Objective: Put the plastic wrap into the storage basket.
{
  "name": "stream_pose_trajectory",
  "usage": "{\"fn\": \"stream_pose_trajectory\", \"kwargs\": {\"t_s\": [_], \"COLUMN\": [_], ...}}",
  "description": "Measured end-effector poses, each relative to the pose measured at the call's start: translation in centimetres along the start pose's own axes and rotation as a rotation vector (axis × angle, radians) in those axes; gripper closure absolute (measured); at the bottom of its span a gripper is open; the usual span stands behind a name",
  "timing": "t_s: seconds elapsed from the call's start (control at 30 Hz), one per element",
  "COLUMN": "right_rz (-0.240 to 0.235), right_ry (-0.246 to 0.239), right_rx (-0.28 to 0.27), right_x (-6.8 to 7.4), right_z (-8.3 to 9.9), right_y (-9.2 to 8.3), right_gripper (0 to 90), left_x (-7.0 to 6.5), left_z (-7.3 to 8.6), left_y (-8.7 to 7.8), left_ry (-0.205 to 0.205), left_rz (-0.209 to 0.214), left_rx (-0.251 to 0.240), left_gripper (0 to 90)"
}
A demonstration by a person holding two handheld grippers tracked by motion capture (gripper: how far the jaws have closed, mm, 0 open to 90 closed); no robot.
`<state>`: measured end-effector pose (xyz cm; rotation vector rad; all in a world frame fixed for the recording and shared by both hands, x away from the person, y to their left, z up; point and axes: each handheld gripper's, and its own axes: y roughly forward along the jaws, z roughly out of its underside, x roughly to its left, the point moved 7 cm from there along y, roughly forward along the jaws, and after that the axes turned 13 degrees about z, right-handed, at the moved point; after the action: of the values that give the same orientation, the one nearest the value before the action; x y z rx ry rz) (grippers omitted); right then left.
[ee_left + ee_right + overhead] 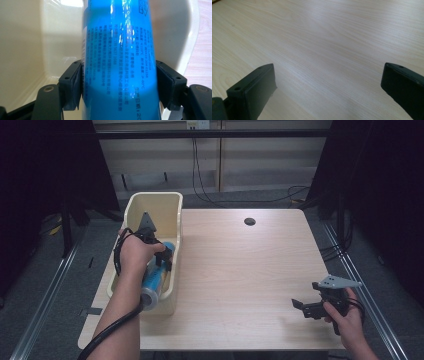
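the left gripper (161, 254) is clenched on a blue cylinder (156, 280), a glossy tube-like container with small printed text running down its side. in the left gripper view the two black pads press flat against opposite sides of the blue cylinder (120, 62), one on each flank, with no gap between pad and label. the cylinder lies inside a cream plastic bin (172, 202) that sits at the left edge of the wooden table (250, 270). seen from the high view, the cylinder lies lengthwise along the bin's right wall, its silvery end toward the near end of the bin and its blue body reaching back under the gripper. the left hand (135, 255) comes over the bin from the near side, wrapped around the gripper's body, a black cable trailing back along the forearm. behind the cylinder in the left gripper view, the bin's pale inner wall (30, 37) and floor show

the right gripper (298, 305) is released, its jaws standing wide apart with nothing between them. it is held by the right hand (345, 312) near the table's near right corner, well apart from the bin. in the right gripper view the jaws frame bare light wood grain (324, 50)

a small dark round hole (249, 221) sits toward the far side of the table
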<state>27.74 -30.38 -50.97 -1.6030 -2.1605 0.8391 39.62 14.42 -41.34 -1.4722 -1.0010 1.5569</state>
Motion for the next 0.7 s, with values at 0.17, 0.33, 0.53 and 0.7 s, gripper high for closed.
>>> {"fn": "stream_pose_trajectory", "kwargs": {"t_s": [0.17,0.33,0.53,0.7], "right_rz": [0.001,0.001,0.001,0.001], "right_ry": [-0.004,-0.002,-0.001,-0.007], "right_rx": [-0.011,-0.010,-0.009,-0.006], "right_x": [0.07,0.08,0.07,0.07], "right_z": [-0.16,-0.13,-0.12,-0.06], "right_y": [-0.13,-0.08,-0.07,0.00], "right_gripper": [0.0,0.0,0.0,0.0], "left_x": [-0.03,0.15,0.21,0.30], "left_z": [-0.01,-0.07,-0.22,-0.44], "left_y": [-0.12,-0.10,0.05,0.23], "left_ry": [0.008,0.008,0.006,0.019], "left_rz": [0.002,-0.003,0.002,0.013], "left_rx": [0.023,0.039,0.042,0.016], "left_gripper": [31.4,31.2,31.1,31.1]}}
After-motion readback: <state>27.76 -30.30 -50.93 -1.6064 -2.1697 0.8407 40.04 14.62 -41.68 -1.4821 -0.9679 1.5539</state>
